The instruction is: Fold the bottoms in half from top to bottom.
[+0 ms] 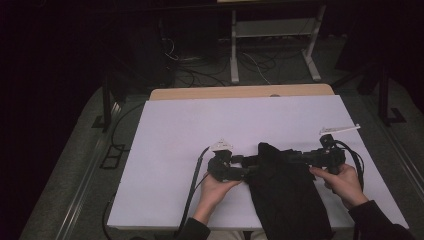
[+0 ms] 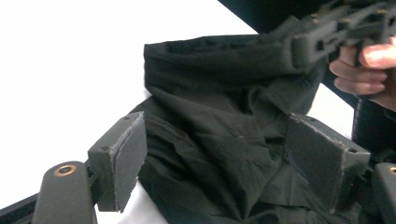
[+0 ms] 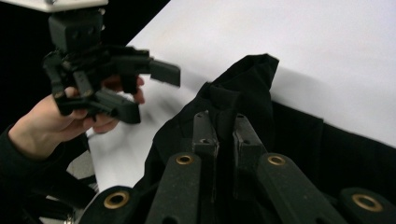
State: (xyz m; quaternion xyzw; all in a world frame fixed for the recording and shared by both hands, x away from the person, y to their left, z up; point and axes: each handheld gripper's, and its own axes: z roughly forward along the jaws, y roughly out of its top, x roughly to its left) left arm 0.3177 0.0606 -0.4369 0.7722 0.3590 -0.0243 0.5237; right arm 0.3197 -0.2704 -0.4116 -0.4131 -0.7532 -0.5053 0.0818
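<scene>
The black garment [image 2: 219, 121] is soft woven cloth, matt, creased into many fine folds, with a thicker stitched hem along its upper edge. The counter [image 1: 200, 120] has a smooth, matt white top, like laminate or paper sheet, over a pale wooden board whose edge shows at the far side. The left gripper [image 2: 224, 163] is matt black plastic with a slightly grainy surface; its pads [image 2: 128, 158] look like grey foam or rubber, rough and frayed at the edges. The right gripper [image 3: 224, 135] is the same speckled black plastic, with shiny brass-coloured metal rings at its joints.
</scene>
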